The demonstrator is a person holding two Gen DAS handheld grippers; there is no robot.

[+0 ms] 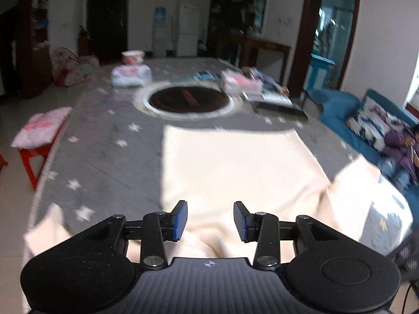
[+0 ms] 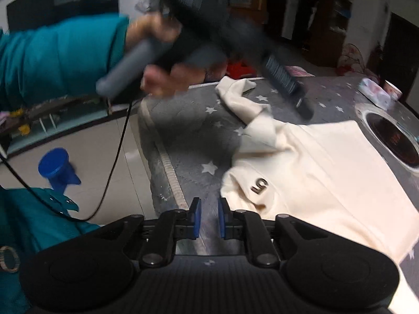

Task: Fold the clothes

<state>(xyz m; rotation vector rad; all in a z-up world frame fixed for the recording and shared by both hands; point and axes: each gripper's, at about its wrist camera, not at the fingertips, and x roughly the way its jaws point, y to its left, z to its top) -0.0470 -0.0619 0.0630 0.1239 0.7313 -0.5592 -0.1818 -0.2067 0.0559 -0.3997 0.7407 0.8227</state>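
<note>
Cream garment right of right gripper, jaws nearly together, empty; left gripper apart, empty, directly above cloth.

You're in a home's living room: a white fridge and water dispenser beyond the star-patterned table, a blue sofa alongside.

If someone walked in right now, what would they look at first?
Probably the big cream garment spread across the grey star-patterned table cover, glowing in the light. Beyond it a dark round plate sits sunk into the middle of the table. In the right wrist view, a teal sleeve reaches in over the table's corner, its hand gripping the blurred left hand-held gripper.
</note>
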